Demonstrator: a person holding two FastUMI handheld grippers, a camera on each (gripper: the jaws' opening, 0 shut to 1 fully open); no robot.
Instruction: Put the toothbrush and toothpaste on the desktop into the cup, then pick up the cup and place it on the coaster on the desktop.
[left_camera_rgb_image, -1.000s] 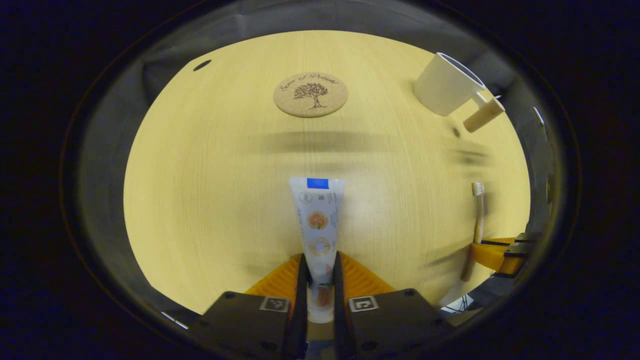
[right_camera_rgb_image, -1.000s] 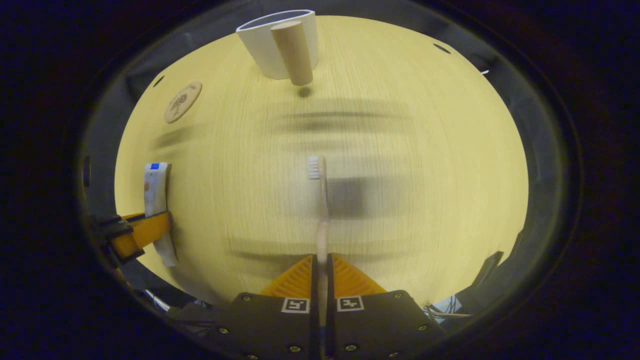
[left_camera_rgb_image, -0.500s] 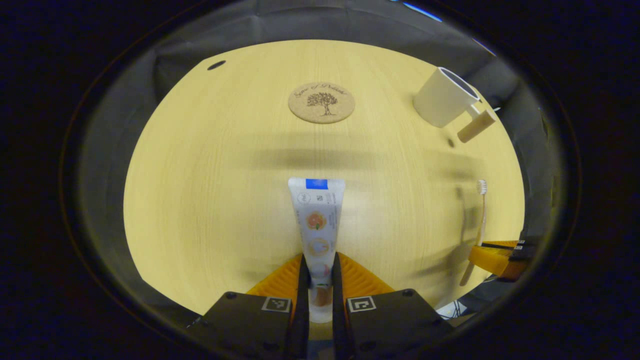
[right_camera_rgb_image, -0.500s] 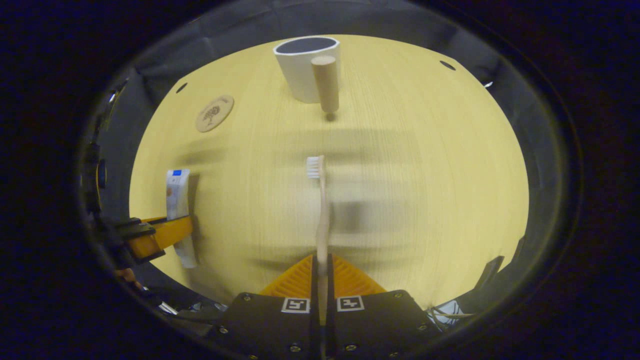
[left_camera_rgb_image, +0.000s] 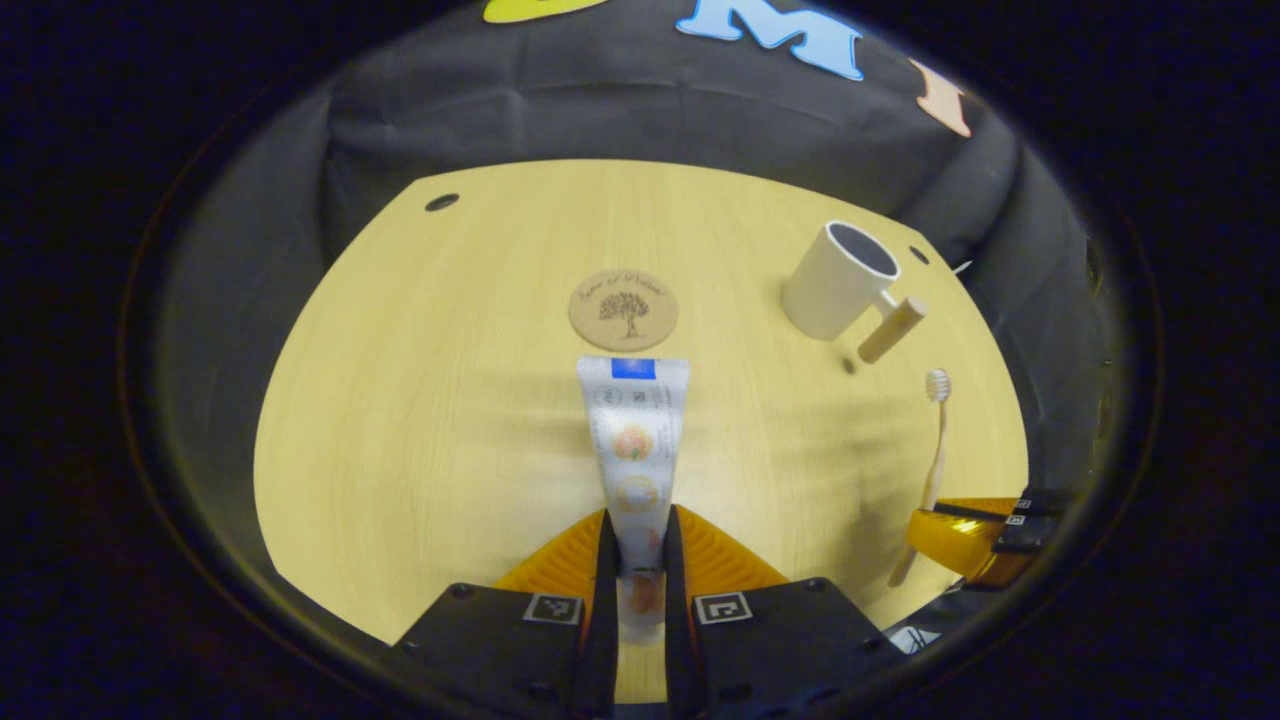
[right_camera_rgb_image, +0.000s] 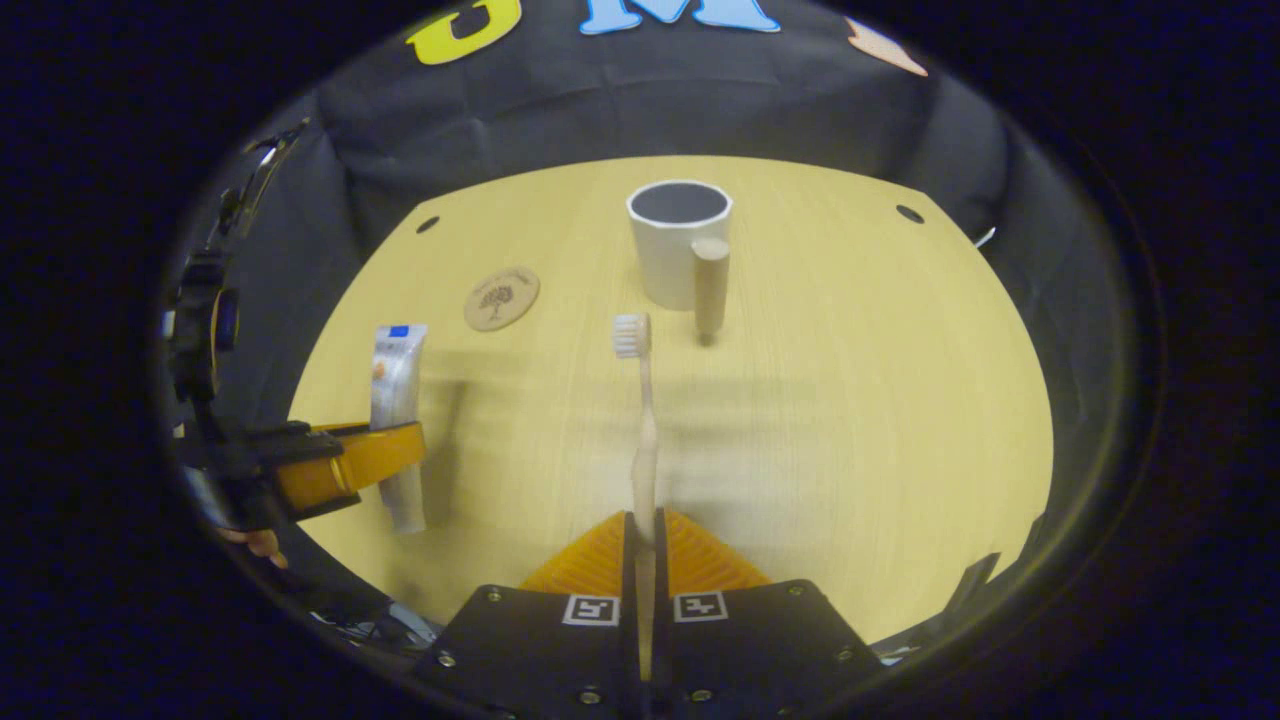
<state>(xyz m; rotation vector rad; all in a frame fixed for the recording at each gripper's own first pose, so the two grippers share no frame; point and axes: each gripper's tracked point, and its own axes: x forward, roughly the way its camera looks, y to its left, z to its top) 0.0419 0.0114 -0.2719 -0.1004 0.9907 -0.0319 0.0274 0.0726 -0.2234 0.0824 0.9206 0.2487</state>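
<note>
Pale wood fills the scene: nearest, the left gripper (left_camera_rgb_image: 635, 545) pinches the toothpaste (left_camera_rgb_image: 633, 440) by its cap end, and the right gripper (right_camera_rgb_image: 645, 545) clamps the toothbrush (right_camera_rgb_image: 643, 420) low on its handle, both lifted off the desktop (right_camera_rgb_image: 850, 420). Beyond them stand the cork coaster (left_camera_rgb_image: 623, 309) and, well apart from it, the empty white cup (right_camera_rgb_image: 677, 242) with its wooden handle (right_camera_rgb_image: 710, 285) — a light cup that a long item coming in tilted could likely clip at the rim and topple. Black cloth walls the booth behind.
</note>
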